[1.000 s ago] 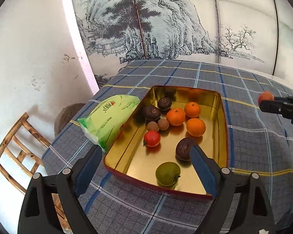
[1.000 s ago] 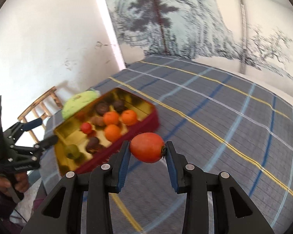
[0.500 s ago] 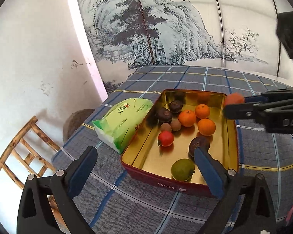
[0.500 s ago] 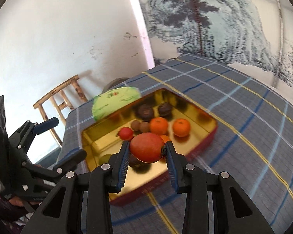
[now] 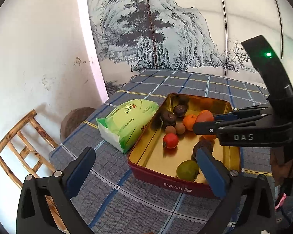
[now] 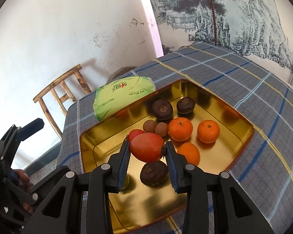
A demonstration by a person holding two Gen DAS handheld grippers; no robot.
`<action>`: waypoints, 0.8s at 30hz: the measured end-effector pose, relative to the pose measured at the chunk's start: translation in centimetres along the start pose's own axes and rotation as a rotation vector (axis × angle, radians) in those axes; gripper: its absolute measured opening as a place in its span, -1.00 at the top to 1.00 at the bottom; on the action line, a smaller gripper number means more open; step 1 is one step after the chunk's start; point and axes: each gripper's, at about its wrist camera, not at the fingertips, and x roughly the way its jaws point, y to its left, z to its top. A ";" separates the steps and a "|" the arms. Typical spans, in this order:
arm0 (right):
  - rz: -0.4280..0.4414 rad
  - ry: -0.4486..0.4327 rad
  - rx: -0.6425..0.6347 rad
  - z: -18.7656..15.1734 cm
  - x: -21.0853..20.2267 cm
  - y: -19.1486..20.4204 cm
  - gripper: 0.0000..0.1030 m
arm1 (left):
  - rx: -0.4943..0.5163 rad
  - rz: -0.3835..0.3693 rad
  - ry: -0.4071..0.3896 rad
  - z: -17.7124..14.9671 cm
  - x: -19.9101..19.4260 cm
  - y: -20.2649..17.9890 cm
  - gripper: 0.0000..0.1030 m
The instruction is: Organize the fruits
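1. Two tongs are in our hands. Our right tongs (image 6: 147, 149) are closed on a red-orange fruit (image 6: 147, 149), which sits squarely between the two blue pads, one on each side of it.
2. We hold that fruit in the air above the gold tin (image 6: 242, 124), over its middle; the left wrist view shows the same fruit (image 5: 204, 116) at the tip of the right tongs (image 5: 202, 122).
3. Below the held fruit in the right wrist view lie a dark round fruit (image 6: 154, 173), three oranges (image 6: 180, 129), two small brown fruits (image 6: 161, 129), a small red fruit (image 6: 134, 133) and two more dark ones (image 6: 162, 109) at the far side.
4. Our left tongs (image 5: 146, 172) are spread wide with nothing between them, hanging in front of the tin's near red wall (image 5: 162, 181). A green fruit (image 5: 187, 170) lies in the near corner, just beside the right-hand pad in that view.
5. One green packet (image 5: 127, 119) lies on the checked table (image 5: 138, 200), touching the tin's left side; a wooden chair (image 5: 19, 144) stands beyond the table's edge.
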 end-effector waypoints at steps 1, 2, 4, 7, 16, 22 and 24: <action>0.002 0.004 0.001 0.1 0.3 0.0 0.27 | -0.001 -0.001 0.000 0.0 0.0 0.0 -0.99; 0.002 0.008 0.002 0.1 0.5 0.0 0.27 | -0.002 -0.004 0.000 0.0 0.0 0.1 -0.99; 0.001 0.017 0.004 0.1 1.0 0.0 0.27 | -0.006 -0.010 -0.002 -0.1 0.0 0.1 -0.99; 0.001 0.024 0.011 0.2 1.6 -0.1 0.27 | -0.010 -0.011 0.007 -0.1 0.3 0.1 -0.99; 0.009 0.001 0.020 0.7 1.7 0.0 0.25 | -0.019 -0.041 0.007 -0.3 0.0 -0.1 -0.99; -0.020 -0.064 0.015 0.5 -0.4 0.6 0.25 | -0.006 -0.046 0.008 -0.2 -0.3 -0.4 -0.99; -0.067 -0.105 0.003 -0.1 -1.8 0.9 0.20 | -0.004 -0.047 0.001 -0.2 -0.6 -0.5 -0.99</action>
